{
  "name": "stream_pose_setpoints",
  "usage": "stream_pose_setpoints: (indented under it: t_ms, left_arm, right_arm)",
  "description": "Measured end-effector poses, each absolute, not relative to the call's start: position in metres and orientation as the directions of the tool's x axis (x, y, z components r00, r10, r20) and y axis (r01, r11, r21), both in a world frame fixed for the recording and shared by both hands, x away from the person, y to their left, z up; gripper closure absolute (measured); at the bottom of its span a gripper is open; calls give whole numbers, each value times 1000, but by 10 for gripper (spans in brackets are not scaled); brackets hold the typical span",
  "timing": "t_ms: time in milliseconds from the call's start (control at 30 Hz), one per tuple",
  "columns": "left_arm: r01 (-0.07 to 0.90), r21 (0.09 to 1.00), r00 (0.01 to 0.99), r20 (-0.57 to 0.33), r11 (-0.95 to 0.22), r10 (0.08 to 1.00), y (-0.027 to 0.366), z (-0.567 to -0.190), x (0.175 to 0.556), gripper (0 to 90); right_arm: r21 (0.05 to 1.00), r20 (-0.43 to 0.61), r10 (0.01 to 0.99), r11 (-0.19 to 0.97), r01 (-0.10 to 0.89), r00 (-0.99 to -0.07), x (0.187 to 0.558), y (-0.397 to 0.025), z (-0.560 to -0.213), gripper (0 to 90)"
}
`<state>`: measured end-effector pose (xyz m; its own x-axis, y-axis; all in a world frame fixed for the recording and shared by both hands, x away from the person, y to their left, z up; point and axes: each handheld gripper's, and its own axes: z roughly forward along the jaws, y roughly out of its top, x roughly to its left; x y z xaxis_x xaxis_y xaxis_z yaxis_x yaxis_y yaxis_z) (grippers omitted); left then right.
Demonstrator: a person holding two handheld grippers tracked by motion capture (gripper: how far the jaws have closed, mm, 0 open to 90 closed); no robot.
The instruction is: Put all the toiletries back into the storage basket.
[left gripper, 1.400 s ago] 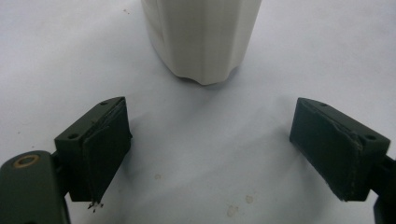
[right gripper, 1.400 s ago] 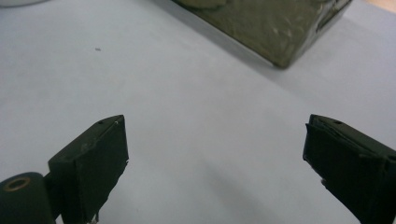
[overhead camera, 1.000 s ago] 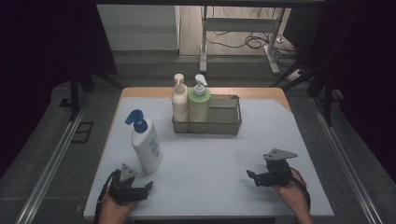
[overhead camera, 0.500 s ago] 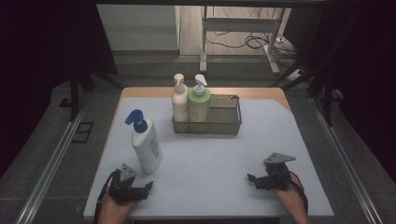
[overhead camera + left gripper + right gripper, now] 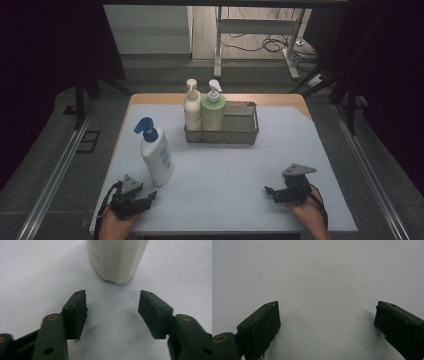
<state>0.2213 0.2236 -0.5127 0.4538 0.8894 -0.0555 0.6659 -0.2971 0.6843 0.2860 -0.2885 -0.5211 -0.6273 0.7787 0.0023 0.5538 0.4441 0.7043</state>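
High view: the white pump bottle (image 5: 156, 156) with blue pump is seen upright on the table (image 5: 230, 170), just beyond the left gripper (image 5: 145, 198); blue label print is too small to be read. The right gripper (image 5: 270, 191) rests well apart from it. A basket (image 5: 240, 131) holds two bottles.

Left gripper view: jaws are spread, empty, with the bottle base (image 5: 116, 260) just ahead. Toppling is judged likely if a jaw nudges the tall bottle low.

Right gripper view: jaws are spread over bare table.
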Motion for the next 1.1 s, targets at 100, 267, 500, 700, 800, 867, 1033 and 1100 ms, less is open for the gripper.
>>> stream_pose_setpoints:
  t_ms: [100,267,500,700,800,867,1033,1100]
  left_arm:
    - [675,682,443,-67,-283,894,230,-510,223,461]
    - [696,668,423,-86,-263,902,236,-510,233,560]
    - [709,658,414,-95,-255,905,241,-511,255,706]
    - [694,677,424,-109,-245,899,236,-510,273,811]
    - [689,684,432,-123,-240,893,233,-510,280,861]
    - [687,688,433,-130,-234,892,232,-510,285,887]
    - [692,681,435,-127,-241,891,231,-513,295,893]
    - [696,672,444,-123,-255,887,231,-514,296,893]
  right_arm:
    - [705,2,778,445,553,-628,286,-289,-521,60]
    - [704,2,778,445,553,-628,286,-289,-521,60]
    - [698,3,778,448,558,-628,287,-288,-520,60]
    - [698,7,780,445,562,-626,287,-288,-520,60]
    - [698,11,779,443,562,-627,287,-288,-520,60]
    - [699,10,779,443,562,-627,287,-288,-521,60]
    - [701,4,778,446,557,-628,286,-288,-521,60]
    - [701,4,778,446,557,-628,286,-288,-521,60]
